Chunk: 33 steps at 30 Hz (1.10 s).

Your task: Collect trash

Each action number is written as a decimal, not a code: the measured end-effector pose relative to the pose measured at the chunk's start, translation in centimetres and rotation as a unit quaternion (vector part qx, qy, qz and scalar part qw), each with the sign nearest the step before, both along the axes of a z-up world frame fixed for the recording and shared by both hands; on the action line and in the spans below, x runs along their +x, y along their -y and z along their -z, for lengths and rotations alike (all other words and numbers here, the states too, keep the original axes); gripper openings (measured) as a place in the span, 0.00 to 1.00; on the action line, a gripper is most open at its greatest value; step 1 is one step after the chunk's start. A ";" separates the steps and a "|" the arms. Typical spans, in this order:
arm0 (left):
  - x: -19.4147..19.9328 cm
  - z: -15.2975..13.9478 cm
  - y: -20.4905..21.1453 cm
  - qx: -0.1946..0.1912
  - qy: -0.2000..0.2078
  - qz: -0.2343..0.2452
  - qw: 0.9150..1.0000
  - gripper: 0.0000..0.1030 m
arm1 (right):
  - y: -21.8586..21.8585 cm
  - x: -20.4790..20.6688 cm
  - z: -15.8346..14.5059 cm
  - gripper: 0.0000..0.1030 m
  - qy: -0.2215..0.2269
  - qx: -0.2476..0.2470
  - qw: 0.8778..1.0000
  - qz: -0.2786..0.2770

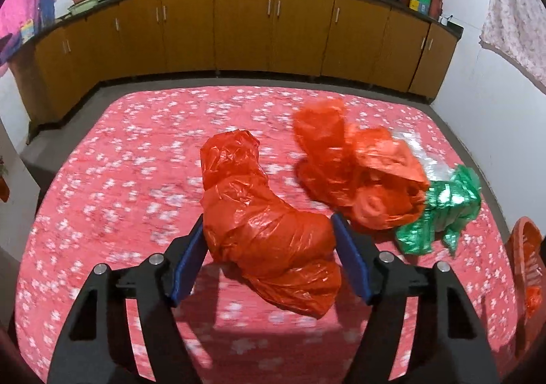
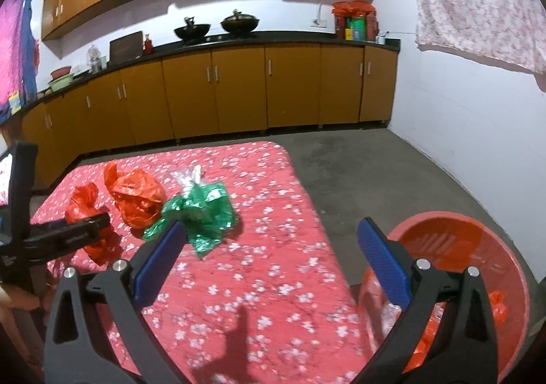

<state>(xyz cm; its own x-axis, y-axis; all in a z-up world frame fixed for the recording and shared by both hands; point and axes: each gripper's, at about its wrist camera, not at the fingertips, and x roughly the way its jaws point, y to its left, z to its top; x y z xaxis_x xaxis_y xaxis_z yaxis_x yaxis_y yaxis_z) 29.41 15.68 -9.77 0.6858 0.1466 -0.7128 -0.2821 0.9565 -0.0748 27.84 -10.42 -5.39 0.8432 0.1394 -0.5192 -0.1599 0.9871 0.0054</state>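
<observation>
Some trash is already seen in the red basin (image 2: 477, 247). On the desk (image 1: 102, 179), three bags remain: a red bag (image 1: 269, 230) is bracketed by the left tool (image 1: 269, 237), contact uncertain; the right tool (image 2: 273, 240) is released, empty.

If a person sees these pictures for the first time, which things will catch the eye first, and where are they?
First comes the crumpled red plastic bag lying on the pink flowered cloth, right between the blue pads of the left gripper. Beside it, to the right, lie a second red bag and a shiny green wrapper. In the right wrist view the open, empty right gripper points past the cloth's edge, where a red tub stands on the floor holding scraps.
</observation>
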 end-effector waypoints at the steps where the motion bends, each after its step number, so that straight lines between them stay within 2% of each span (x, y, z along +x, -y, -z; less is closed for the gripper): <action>1: -0.2 -0.1 -0.5 0.005 0.000 -0.004 1.000 0.68 | -0.5 0.3 0.2 0.96 -0.004 0.000 1.000 -0.005; 5: -1.6 0.0 -2.9 0.029 -0.003 -0.022 0.999 0.68 | -2.2 1.9 0.7 0.96 -0.018 0.002 1.000 -0.018; 10: -2.7 0.1 -5.8 0.027 -0.009 -0.043 0.999 0.68 | -4.3 5.0 1.4 0.96 -0.044 0.012 0.999 -0.022; 17: -2.6 -0.1 -6.7 0.022 -0.010 -0.044 0.999 0.69 | -6.1 8.2 2.9 0.95 -0.090 0.015 0.996 -0.020; 19: -2.6 0.0 -6.7 0.025 -0.011 -0.043 0.999 0.69 | -6.4 8.6 3.1 0.89 -0.101 0.014 0.994 -0.032; 21: -2.6 0.0 -6.6 0.025 -0.011 -0.043 0.999 0.69 | -6.4 8.6 3.2 0.73 -0.109 0.018 0.993 -0.044; 22: -2.6 0.1 -6.6 0.025 -0.011 -0.043 0.999 0.69 | -6.4 8.5 3.2 0.69 -0.109 0.020 0.993 -0.049; 24: -2.6 0.0 -6.6 0.025 -0.010 -0.043 0.999 0.69 | -6.6 8.1 3.3 0.51 -0.109 0.017 0.992 -0.060; 26: -2.6 0.0 -6.4 0.025 -0.010 -0.043 0.999 0.69 | -6.7 7.5 3.2 0.45 -0.107 0.010 0.992 -0.067; 27: -2.6 0.0 -6.3 0.025 -0.008 -0.042 0.999 0.69 | -6.8 7.1 3.1 0.38 -0.106 0.006 0.992 -0.072; 32: -3.4 -0.1 -5.9 0.028 -0.006 -0.036 0.999 0.68 | -6.6 5.3 2.9 0.22 -0.101 -0.008 0.991 -0.083; 33: -3.6 -0.1 -5.8 0.027 -0.005 -0.034 0.999 0.68 | -6.5 5.0 2.9 0.15 -0.102 -0.007 0.991 -0.084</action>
<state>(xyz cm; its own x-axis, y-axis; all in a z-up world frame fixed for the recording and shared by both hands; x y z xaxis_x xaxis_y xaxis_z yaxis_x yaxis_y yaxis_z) 25.85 21.48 -9.66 0.6650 0.2313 -0.7101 -0.3477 0.9374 -0.0203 32.80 -3.91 -8.25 0.6856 0.2610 -0.6796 -0.3194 0.9467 0.0414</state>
